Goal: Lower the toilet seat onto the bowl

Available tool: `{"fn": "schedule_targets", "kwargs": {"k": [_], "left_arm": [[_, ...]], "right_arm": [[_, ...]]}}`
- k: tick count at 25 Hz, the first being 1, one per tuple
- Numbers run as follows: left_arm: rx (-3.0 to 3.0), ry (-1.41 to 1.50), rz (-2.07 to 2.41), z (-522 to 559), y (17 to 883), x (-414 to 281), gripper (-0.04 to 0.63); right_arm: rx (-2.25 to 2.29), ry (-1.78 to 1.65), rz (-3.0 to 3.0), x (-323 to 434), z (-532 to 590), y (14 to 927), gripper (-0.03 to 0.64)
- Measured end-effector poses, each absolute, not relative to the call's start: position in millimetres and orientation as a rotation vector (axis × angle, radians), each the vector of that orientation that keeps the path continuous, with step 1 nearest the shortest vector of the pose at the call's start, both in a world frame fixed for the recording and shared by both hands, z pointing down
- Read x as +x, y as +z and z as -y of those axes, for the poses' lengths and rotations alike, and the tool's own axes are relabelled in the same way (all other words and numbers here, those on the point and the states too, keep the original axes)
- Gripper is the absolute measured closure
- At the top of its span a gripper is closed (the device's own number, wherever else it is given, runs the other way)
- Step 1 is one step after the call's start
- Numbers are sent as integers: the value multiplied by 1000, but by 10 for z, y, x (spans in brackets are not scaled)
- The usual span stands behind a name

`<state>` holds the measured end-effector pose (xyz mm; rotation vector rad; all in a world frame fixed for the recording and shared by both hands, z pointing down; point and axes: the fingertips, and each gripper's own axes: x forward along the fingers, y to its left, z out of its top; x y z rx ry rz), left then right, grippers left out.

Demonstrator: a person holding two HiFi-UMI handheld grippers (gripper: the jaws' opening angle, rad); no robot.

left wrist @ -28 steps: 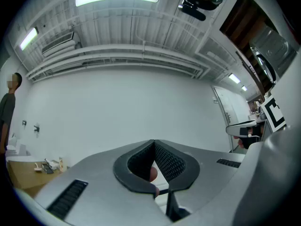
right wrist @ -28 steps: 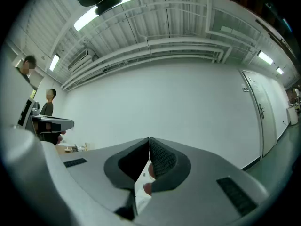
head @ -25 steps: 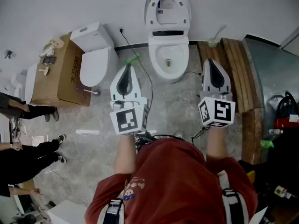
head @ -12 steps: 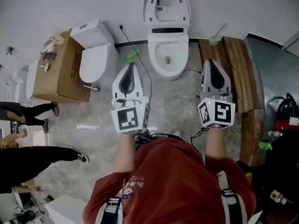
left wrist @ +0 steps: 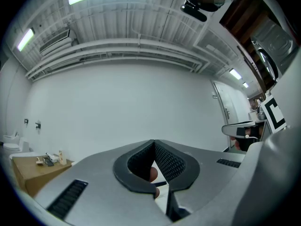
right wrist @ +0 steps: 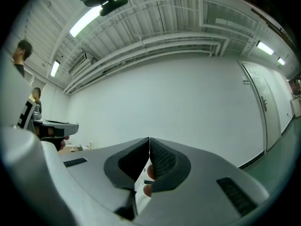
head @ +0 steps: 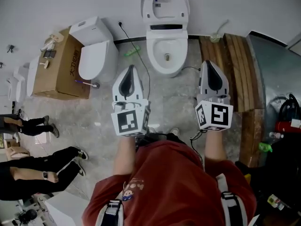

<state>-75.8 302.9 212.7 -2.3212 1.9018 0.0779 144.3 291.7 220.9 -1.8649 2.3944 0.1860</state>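
L gripper (head: pixel 130 69) & R gripper (head: pixel 208 64) barely moved in last sec, jaws together, empty; seat (head: pixel 165 4) stayed up off bowl (head: pixel 152 56), so lowering hadn't begun.

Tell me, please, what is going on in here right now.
A person in a red shirt stands facing a white toilet, with a gripper in each hand. The toilet seat is raised and not yet lowered onto the bowl. The left gripper and right gripper are held short of the toilet, jaws together and holding nothing. Other people stand off to the left.
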Motion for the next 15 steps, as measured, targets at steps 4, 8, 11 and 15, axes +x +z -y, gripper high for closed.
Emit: {"fn": "schedule_targets", "kwargs": {"k": [4, 8, 11, 15], "left_arm": [[-2330, 59, -1904, -3095, 2187, -611, 584], [-2338, 59, -1902, -3112, 2198, -528, 584], [-2334, 60, -1901, -3110, 2194, -511, 584], [-2320, 36, -1889, -3076, 2218, -563, 584]], "right_arm": [[-1850, 189, -2413, 1525, -2984, 2244, 601], [-1847, 171, -2420, 1585, -3001, 2293, 601], [-1844, 177, -2430, 1601, -2997, 2303, 601], [-1845, 188, -2439, 1572, -2954, 2292, 601]]}}
